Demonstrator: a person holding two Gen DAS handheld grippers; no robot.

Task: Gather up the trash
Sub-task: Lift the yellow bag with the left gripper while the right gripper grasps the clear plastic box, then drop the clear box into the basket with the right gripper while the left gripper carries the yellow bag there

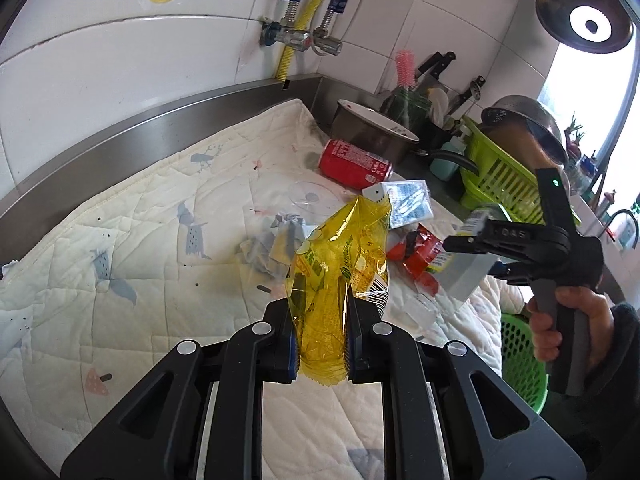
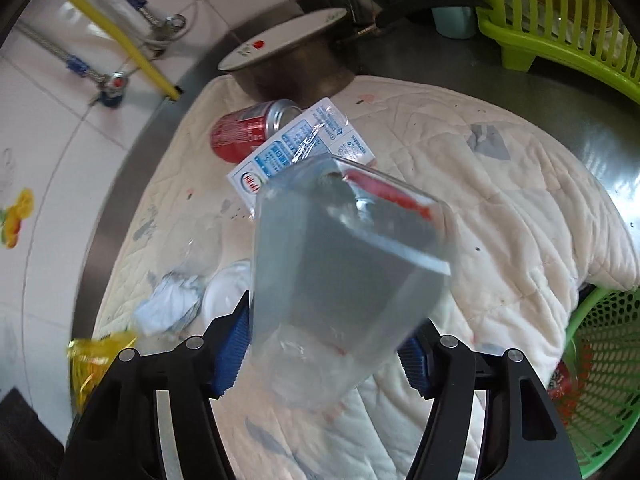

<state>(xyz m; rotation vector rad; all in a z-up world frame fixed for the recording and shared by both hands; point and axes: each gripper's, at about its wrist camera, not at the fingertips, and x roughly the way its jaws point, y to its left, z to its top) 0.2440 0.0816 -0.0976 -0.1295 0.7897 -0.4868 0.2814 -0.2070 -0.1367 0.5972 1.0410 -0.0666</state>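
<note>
Left gripper (image 1: 322, 334): clenched on yellow wrapper (image 1: 340, 264), pinched low between the pads, top standing free above the jaws; held up off the quilt (image 1: 120, 208), probably for carrying to the basket (image 1: 520, 360). Right gripper (image 2: 324, 354): clear tub (image 2: 340, 248) between the blue pads, tilted, blurred; left pad against its wall, right pad partly hidden behind it, so firm grasp cannot be confirmed. Seen from left wrist: same tub hanging at that gripper's tip, a hand (image 1: 568, 320) on the grip below.

Outward on the quilt, still to collect: red can (image 1: 354, 164) on its side beside the pot (image 1: 372, 132); white carton (image 1: 408, 200) just in front of it; red wrapper (image 1: 420, 260) beside the carton; crumpled paper (image 1: 264, 252) nearer the middle.

Green mesh basket at the quilt's near right edge, below counter level, something red already inside in right wrist view. Judged the likely drop point, hence both loads kept clear of the surface.
</note>
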